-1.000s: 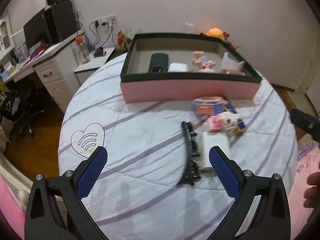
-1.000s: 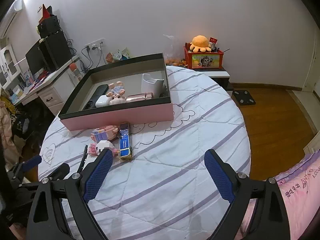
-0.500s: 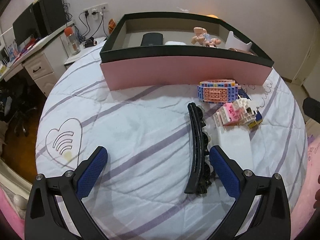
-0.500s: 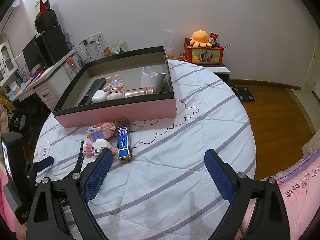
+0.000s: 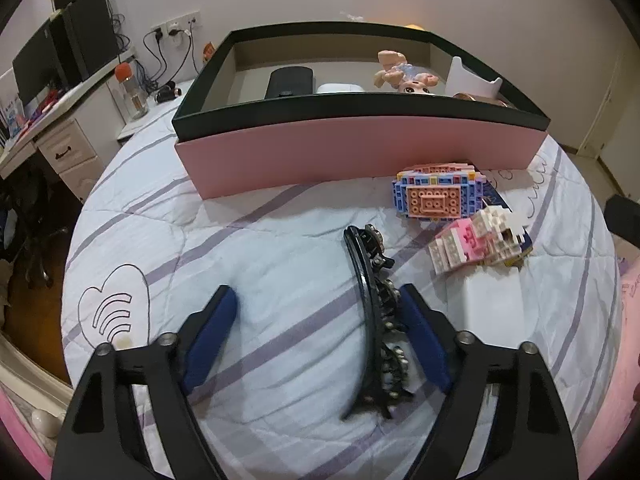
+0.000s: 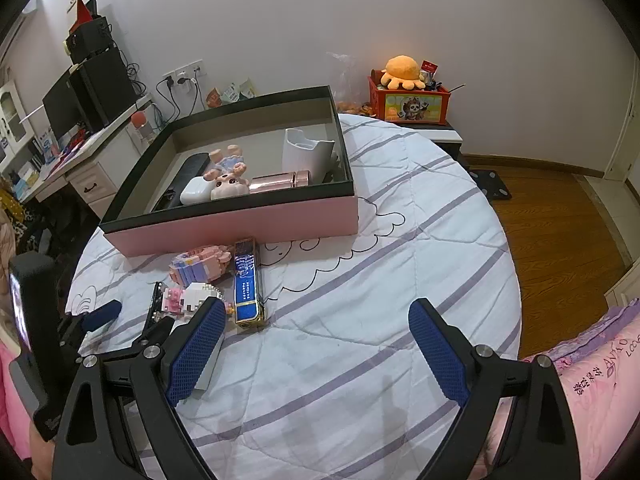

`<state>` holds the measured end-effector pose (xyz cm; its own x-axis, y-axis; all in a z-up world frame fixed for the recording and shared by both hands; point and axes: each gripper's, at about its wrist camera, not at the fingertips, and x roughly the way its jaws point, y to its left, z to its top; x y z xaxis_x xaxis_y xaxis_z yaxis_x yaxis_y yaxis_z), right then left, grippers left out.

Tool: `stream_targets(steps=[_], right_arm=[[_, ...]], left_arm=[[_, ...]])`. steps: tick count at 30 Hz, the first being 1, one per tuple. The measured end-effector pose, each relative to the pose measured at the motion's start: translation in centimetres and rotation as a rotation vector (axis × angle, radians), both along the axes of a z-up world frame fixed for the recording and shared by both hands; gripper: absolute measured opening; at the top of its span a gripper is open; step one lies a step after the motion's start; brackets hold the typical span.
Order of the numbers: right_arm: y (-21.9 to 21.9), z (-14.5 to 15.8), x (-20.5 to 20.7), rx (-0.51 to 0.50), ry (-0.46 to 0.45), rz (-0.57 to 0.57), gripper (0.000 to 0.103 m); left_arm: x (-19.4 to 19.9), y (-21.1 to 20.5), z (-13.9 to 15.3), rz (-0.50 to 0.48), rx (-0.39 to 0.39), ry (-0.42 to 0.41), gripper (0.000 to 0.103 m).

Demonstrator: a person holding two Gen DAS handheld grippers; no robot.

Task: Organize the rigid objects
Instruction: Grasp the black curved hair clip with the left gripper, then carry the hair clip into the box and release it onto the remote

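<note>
Left tongs [image 5: 316, 320] closing around a black hair clip [image 5: 374, 320] on the striped bed [image 5: 280, 240]; right tongs [image 6: 316, 344] spread over open quilt near the bed's edge.

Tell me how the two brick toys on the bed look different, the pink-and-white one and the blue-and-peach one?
The blue-and-peach brick toy lies close against the pink box; the pink-and-white brick toy sits further from it. The blue-and-peach one is a flat oval slab with studs on top, while the pink-and-white one is lumpy and tilted, leaning on a white block. Both are built from tiny bricks and lie outside the box on the striped quilt.
</note>
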<state>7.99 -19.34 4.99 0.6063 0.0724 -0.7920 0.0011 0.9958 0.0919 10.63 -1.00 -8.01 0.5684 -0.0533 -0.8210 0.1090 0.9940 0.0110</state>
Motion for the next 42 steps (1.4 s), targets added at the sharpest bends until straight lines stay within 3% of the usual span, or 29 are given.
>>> stream_targets(steps=[2,4,5,6,12,27,37,42], right_arm=[[0.0,0.0,0.0,0.002,0.000,-0.003,0.094],[0.0,-0.1,0.0,0.004,0.000,-0.002,0.094],[0.1,0.0,0.0,0.004,-0.001,0.002,0.094],[0.2,0.0,0.0,0.003,-0.002,0.004,0.094],[0.4,0.3,-0.2,0.006,-0.011,0.012,0.094],[1.1,1.1,0.6,0.012,-0.030,0.031,0.094],[2.2,3.1,4.3,0.011,-0.082,0.068,0.094],[2.3,3.6,7.1,0.013,-0.103,0.073,0.094]], left_arm=[[-0.2,0.2,0.2,0.007,-0.004,-0.006,0.065],[-0.4,0.4,0.5,0.006,-0.014,-0.008,0.042],[-0.4,0.6,0.8,0.007,-0.027,-0.006,0.024],[-0.6,0.8,0.9,0.006,-0.044,0.000,0.018],[-1.0,0.8,1.7,0.005,-0.065,-0.002,0.018],[-0.6,1.8,6.8,0.038,-0.103,-0.113,0.019],[4.1,2.2,10.4,0.061,-0.116,-0.197,0.019],[8.2,1.9,10.1,0.058,-0.123,-0.189,0.019]])
